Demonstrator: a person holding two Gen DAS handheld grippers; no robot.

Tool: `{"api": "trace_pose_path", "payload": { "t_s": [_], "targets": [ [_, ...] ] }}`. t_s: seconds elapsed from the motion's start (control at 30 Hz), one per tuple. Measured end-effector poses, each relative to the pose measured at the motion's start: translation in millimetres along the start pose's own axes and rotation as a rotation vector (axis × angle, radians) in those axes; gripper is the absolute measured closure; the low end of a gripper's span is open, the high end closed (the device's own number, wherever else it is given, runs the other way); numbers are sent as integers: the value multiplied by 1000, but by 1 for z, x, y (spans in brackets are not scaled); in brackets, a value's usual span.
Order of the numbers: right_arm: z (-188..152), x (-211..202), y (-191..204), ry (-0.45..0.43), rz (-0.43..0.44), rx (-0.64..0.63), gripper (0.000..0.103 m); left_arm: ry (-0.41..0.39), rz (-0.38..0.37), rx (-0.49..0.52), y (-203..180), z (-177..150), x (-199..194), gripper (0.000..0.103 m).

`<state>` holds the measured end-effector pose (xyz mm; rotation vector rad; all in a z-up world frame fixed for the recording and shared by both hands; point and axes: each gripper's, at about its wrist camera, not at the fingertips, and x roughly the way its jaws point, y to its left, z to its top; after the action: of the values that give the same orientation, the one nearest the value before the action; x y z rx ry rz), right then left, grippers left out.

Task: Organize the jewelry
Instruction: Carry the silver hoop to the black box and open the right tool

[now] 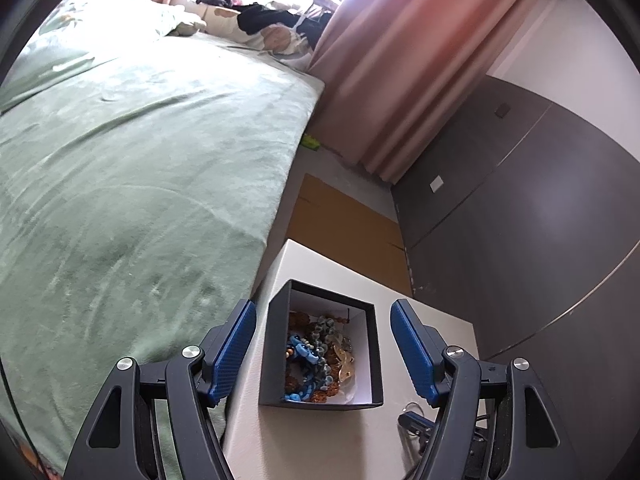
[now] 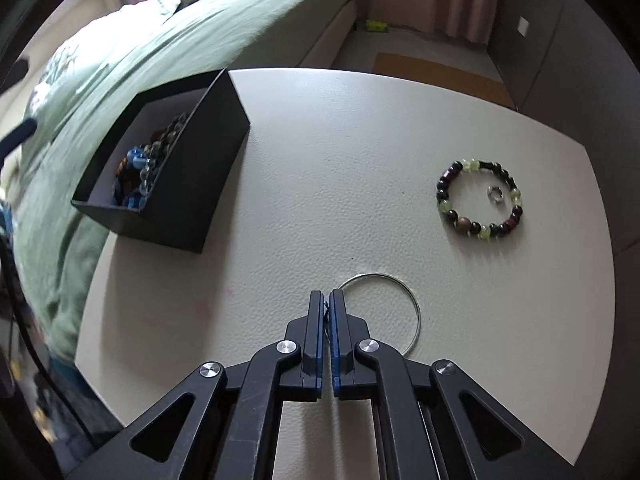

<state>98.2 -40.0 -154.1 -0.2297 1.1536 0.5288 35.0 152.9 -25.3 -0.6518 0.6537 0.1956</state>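
Your right gripper (image 2: 327, 300) is clamped on the silver bangle (image 2: 412, 300), left gripper (image 1: 322, 344) apart; the box (image 2: 224, 136) is part-filled, while the bead bracelet (image 2: 460, 222) and small ring (image 2: 495, 193) lie far right, waiting.

A green bedspread (image 1: 120, 184) covered the bed beside the white table (image 2: 340, 184); pink curtains (image 1: 400, 60) hung behind.

Right gripper (image 2: 327, 300) closed on the rim of a thin silver bangle (image 2: 404, 296) lying on a white table (image 2: 320, 184), beaded bracelet (image 2: 478, 200) at right ringing a small silver ring (image 2: 495, 195), black box (image 2: 192, 200) of beads at left beside a green bed (image 2: 200, 28).
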Motion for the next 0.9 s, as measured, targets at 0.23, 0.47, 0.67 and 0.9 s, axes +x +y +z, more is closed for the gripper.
{"api": "trace_pose_path", "payload": {
  "t_s": [0.23,0.47,0.67,0.9],
  "targets": [
    [13,-30,-1,-113,133,98,99,-15,-19,-28,8,7,-9,31],
    [39,-69,35,-256,265,80,99,-36,-20,-80,22,17,-15,15],
    [68,-69,64,-264,288,40,99,-30,-22,-116,35,23,-17,10],
    [84,-58,78,-252,297,29,99,-52,-18,-148,45,27,-23,7]
  ]
}}
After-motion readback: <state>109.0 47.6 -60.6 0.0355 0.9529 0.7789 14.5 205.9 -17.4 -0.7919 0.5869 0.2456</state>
